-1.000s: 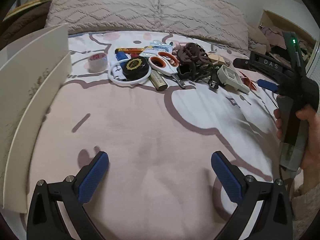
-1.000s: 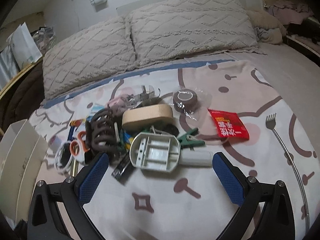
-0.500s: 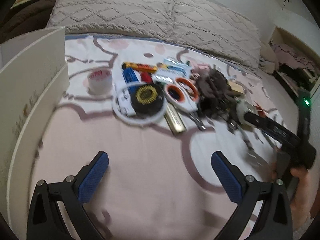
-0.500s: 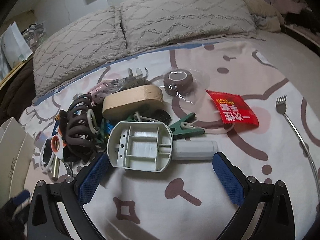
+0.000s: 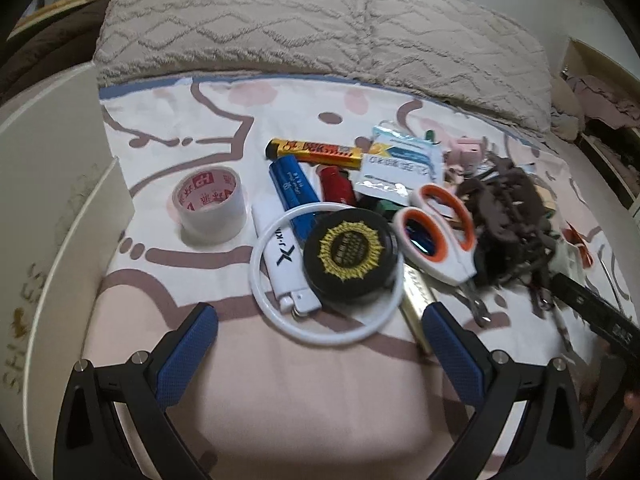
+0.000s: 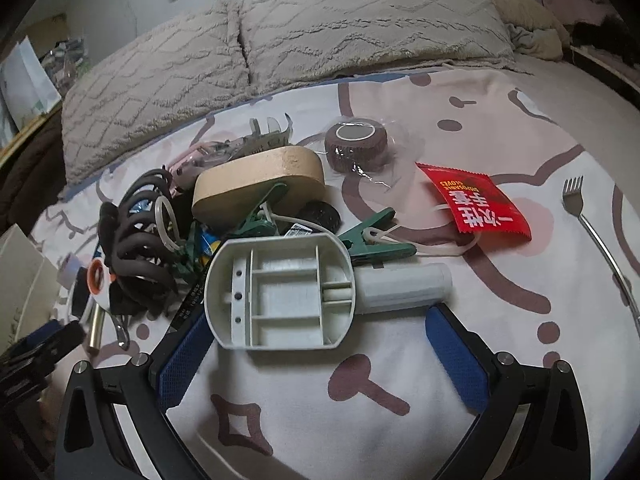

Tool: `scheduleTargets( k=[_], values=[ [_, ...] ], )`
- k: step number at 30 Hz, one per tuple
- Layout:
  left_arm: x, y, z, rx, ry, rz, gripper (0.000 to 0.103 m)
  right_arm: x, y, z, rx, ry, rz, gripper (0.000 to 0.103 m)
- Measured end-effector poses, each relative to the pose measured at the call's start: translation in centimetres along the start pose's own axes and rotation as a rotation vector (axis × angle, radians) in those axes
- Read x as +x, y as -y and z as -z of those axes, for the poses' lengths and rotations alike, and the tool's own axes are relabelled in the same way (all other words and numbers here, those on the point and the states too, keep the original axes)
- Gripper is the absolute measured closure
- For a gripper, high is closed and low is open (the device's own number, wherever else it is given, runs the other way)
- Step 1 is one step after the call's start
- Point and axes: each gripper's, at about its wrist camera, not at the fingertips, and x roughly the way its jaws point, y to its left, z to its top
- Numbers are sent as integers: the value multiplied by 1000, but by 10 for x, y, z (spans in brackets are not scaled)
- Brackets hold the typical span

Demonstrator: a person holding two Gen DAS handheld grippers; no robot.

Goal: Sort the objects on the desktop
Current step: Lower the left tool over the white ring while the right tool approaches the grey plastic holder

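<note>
Pile of small things lies mid-bed on the pink-and-white printed bedspread (image 5: 168, 136), stretching toward the 2 beige knit pillows (image 6: 360, 16) at the head edge.

Counted, left wrist view: 1 roll of white tape w/ red print (image 5: 210, 204), 1 thin white plastic ring (image 5: 326, 274), 1 round black tin w/ gold sunburst label (image 5: 349, 254) lying inside that ring, 1 white lighter (image 5: 282, 264) crossing the ring, 1 blue lighter (image 5: 294, 190), 1 red lighter (image 5: 334, 186), 1 yellow-black tube (image 5: 316, 152), 1 white-orange scissors (image 5: 438, 228), 1 dark brown claw hair clip (image 5: 508, 220).

Right wrist view: 1 grey plastic compartment tray w/ tube handle (image 6: 282, 294), its compartments hold nothing; 1 beige oval wooden block (image 6: 260, 180), 2 green clothes pegs (image 6: 376, 236), 1 brown bandage roll in clear wrap (image 6: 356, 142), 1 red sachet w/ white print (image 6: 476, 206), 1 metal fork-headed rod (image 6: 592, 232) near the bed's right edge.

Left gripper (image 5: 320, 344): jaws wide apart, holding nothing, just short of the ring. Right gripper (image 6: 320, 350): jaws wide, nothing clamped; the tray's near edge sits btwn the blue pads (image 6: 456, 360), contact can't be told.

White cardboard box wall (image 5: 44, 200) at bed's left edge; inside not visible.
</note>
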Motion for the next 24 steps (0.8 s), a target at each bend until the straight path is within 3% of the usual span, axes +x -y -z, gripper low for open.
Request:
scheduleTargets(
  k=[13,24],
  values=[
    [10,-7,-4,-53,4,57,0,-8,12,4,76,53,-81,1],
    [8,-3,0,-32,28,42,0,-15,6,7,48,89,-68,34]
  ],
)
